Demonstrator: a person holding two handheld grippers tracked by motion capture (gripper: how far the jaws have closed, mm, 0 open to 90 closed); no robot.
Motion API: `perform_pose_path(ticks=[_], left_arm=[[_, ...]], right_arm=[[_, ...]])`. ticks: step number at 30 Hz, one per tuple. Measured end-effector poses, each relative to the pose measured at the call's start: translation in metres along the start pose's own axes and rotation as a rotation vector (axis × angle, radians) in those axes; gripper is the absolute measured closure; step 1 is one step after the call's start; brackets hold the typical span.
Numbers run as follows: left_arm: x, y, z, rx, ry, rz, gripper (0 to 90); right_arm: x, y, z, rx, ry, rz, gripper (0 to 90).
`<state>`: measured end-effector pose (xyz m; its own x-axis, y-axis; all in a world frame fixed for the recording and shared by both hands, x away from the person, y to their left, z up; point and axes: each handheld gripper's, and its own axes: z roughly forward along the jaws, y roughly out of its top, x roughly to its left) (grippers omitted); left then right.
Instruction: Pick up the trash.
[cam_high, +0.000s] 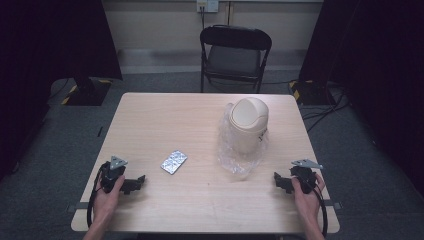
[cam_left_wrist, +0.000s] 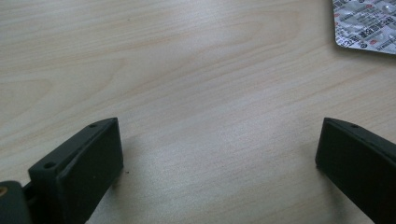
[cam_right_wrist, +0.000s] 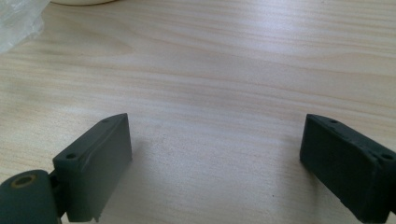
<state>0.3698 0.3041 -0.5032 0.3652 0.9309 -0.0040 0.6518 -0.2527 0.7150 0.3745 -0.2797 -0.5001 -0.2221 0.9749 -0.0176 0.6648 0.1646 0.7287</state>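
A: Table (cam_high: 200, 200), light wood. Report on the two tools.

B: The left gripper (cam_high: 140, 181) rests low on the near left part of the table, held in the person's left hand (cam_high: 107, 195). Its jaws stand wide apart, with bare wood between them.

A: And the other one?

B: The right gripper (cam_high: 278, 181) sits at the near right, in the right hand (cam_high: 306, 192). Its jaws are likewise spread, with nothing between them.

A: Where are the items?

B: A silver blister pack (cam_high: 174, 161) lies flat on the table, near the left gripper but apart from it; its corner appears at the top right of the left gripper view (cam_left_wrist: 366, 25). A cream bin (cam_high: 248, 124) with a domed lid stands upright farther back on the right, on crumpled clear plastic (cam_high: 235, 160).

A: Contact with either item?

B: None seen.
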Motion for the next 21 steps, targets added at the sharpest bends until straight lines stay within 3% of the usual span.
perform_pose_path(ticks=[10, 12, 14, 21], left_arm=[[0.001, 0.000, -0.002, -0.007, 0.006, -0.010, 3.1], [0.003, 0.000, -0.004, -0.014, 0.008, -0.018, 7.8], [0.004, 0.000, -0.006, -0.030, 0.004, -0.042, 17.9], [0.001, 0.005, -0.010, -0.056, -0.036, -0.049, 16.6]], right_arm=[[0.000, 0.000, 0.000, 0.000, 0.000, 0.000, 8.3], [0.000, 0.000, 0.000, 0.000, 0.000, 0.000, 8.3], [0.000, 0.000, 0.000, 0.000, 0.000, 0.000, 8.3], [0.000, 0.000, 0.000, 0.000, 0.000, -0.001, 8.3]])
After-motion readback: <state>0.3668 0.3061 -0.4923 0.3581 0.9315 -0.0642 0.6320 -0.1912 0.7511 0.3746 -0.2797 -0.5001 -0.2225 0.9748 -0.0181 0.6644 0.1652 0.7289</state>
